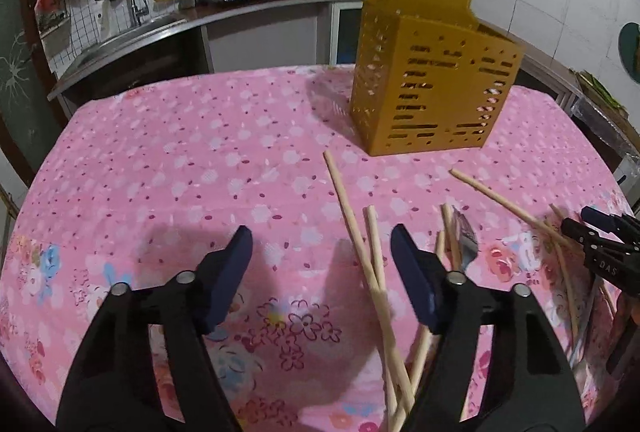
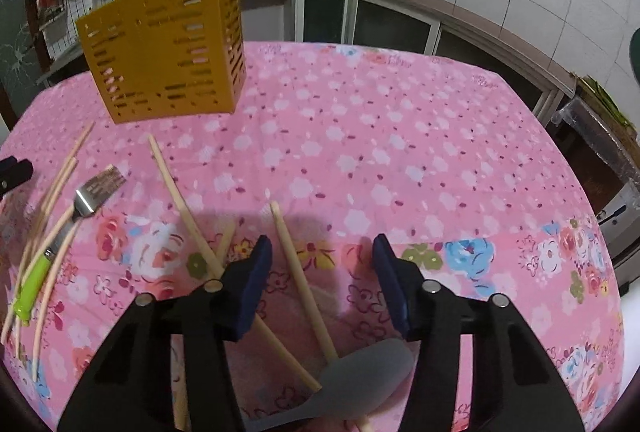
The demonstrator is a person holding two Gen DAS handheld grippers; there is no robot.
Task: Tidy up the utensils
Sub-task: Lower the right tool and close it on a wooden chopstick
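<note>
Several pale wooden chopsticks [image 1: 360, 232] lie scattered on the pink floral tablecloth [image 1: 200, 152], all on the near side of the perforated golden-yellow plastic utensil holder [image 1: 432, 80], which stands upright and looks empty through its slots. We judge this the first step: reaching down for a pick, nothing yet sorted.

Our left gripper [image 1: 322, 272] hangs over the cloth nearer us than the holder, jaws partly apart and holding nothing; two crossed chopsticks lie just inside its right-hand pad, and whether they touch it we cannot tell. Beyond that pad, still short of the holder, lies a steel fork with a green handle [image 2: 86, 198] among more sticks.

Our right gripper [image 2: 322, 276] is also part-way open — one chopstick [image 2: 298, 272] runs up between its pads, apart from both, so it is not clamped. A grey plastic spoon [image 2: 360, 376] rests beneath, nearest us and farthest from the holder.

Next, as we see it, the right jaws should settle around that single stick and close — the crossed sticks risk being dragged along — then lift it over the holder's open top.
</note>
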